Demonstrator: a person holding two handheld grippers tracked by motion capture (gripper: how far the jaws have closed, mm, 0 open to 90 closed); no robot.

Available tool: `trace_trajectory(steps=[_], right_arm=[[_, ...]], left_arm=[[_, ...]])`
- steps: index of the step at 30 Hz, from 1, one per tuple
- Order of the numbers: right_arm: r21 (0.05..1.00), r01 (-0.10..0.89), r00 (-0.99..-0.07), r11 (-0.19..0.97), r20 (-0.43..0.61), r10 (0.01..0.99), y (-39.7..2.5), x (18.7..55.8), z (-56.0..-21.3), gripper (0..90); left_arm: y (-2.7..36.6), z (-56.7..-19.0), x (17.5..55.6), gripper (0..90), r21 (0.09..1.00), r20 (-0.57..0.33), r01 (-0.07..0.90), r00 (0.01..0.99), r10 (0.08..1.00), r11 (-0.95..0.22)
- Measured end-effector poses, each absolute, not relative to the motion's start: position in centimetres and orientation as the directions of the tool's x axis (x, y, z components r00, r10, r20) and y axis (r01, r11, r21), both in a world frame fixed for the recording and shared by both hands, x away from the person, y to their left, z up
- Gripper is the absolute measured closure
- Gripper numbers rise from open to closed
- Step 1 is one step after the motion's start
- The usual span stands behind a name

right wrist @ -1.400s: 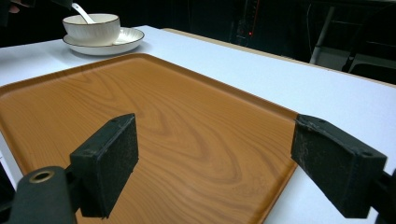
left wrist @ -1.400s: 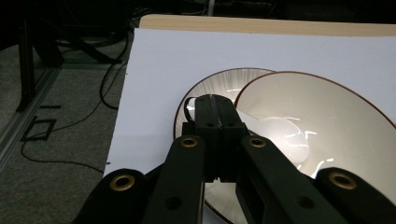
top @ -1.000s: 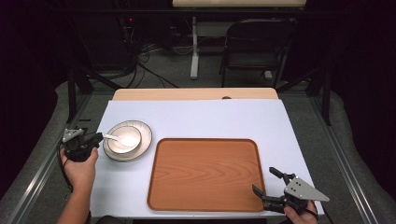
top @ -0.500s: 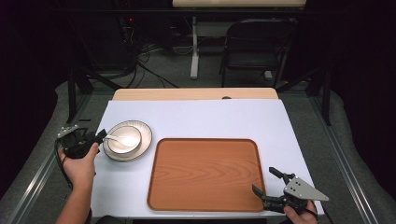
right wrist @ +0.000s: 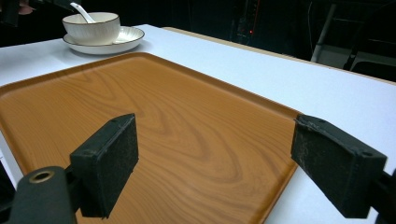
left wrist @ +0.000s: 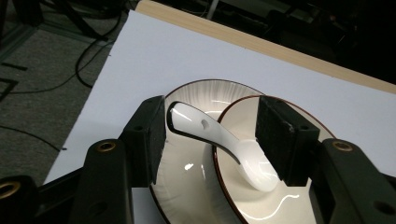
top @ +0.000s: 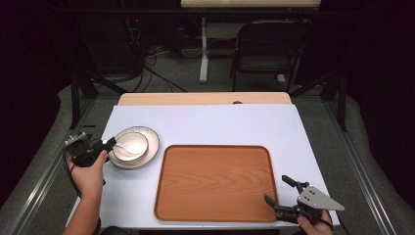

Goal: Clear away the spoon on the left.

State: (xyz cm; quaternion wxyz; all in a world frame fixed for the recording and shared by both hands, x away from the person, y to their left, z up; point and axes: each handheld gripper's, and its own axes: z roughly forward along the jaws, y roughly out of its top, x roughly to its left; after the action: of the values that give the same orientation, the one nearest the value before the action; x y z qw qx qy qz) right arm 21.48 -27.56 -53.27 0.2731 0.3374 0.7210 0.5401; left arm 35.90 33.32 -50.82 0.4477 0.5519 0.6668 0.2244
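A white bowl [top: 131,145] sits on a brown-rimmed white plate [top: 150,147] at the table's left. A white ceramic spoon [left wrist: 219,140] lies in the bowl [left wrist: 280,205], its handle leaning out over the plate [left wrist: 187,186]. My left gripper [left wrist: 215,123] is open, with its jaws on either side of the spoon handle and a gap on each side. In the high view the left gripper [top: 108,143] reaches the plate's left edge. A wooden tray [top: 215,181] lies mid-table. My right gripper [top: 276,189] stands open over the tray's [right wrist: 163,121] front right corner, holding nothing.
White sheet [top: 205,125] covers the table, with a bare wooden strip [top: 205,98] at the far edge. A folding chair [top: 266,49] and cables stand on the floor beyond. In the right gripper view the bowl [right wrist: 91,28] sits far off past the tray.
My left gripper has edged forward toward the bowl, so its jaws now straddle the spoon handle. The right gripper has stayed still.
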Motion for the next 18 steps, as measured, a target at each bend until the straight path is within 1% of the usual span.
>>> trace_trajectory(steps=[8, 18], right_arm=[[0.963, 0.192, -0.624, 0.187, -0.028, 0.781, -27.6, 21.5, -53.3, 14.4], [0.963, 0.192, -0.624, 0.187, -0.028, 0.781, -27.6, 21.5, -53.3, 14.4]], left_arm=[[33.0, -51.5, 36.4, 42.9, 0.789, -0.373, 0.528, 0.005, 0.928, 0.314], [32.7, -53.0, 36.9, 47.9, 0.769, -0.408, 0.543, 0.013, 0.913, 0.336]])
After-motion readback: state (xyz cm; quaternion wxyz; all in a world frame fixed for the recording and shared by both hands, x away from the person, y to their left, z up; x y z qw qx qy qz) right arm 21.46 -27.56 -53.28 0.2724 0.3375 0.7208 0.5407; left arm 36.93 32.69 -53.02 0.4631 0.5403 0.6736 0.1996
